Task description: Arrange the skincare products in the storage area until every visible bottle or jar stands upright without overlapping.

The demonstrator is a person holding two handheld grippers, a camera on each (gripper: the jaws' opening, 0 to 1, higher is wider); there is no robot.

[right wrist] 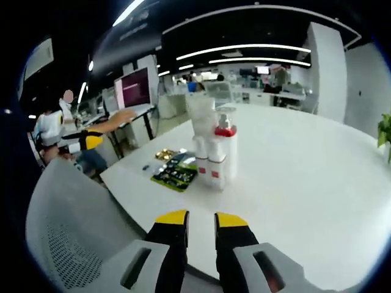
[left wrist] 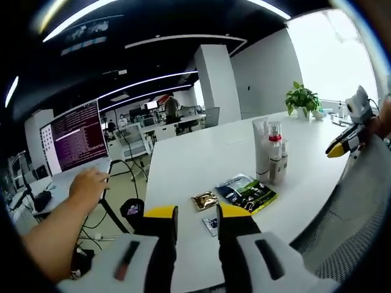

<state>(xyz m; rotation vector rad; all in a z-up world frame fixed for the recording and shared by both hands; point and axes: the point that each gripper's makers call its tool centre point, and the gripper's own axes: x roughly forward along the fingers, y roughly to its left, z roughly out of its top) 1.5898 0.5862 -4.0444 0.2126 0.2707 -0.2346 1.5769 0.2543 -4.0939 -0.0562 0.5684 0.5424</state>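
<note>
A cluster of skincare products stands upright on the white table (left wrist: 201,152): a tall white tube (left wrist: 261,143), a bottle with a red collar (left wrist: 275,146) and a small bottle (left wrist: 283,162). In the right gripper view the same tube (right wrist: 200,116), red-collared bottle (right wrist: 225,152) and small bottles (right wrist: 201,157) stand close together, touching. My left gripper (left wrist: 198,213) is open and empty, short of the table's near edge. My right gripper (right wrist: 201,220) is open and empty, well short of the bottles; it also enters the left gripper view at the right (left wrist: 343,143).
A green-black packet (left wrist: 247,192), a gold sachet (left wrist: 204,200) and a small sachet (left wrist: 211,224) lie flat beside the bottles. A potted plant (left wrist: 302,97) stands at the table's far end. A grey mesh chair (right wrist: 67,226) is close. A person's hand (left wrist: 90,183) rests by a monitor (left wrist: 73,137).
</note>
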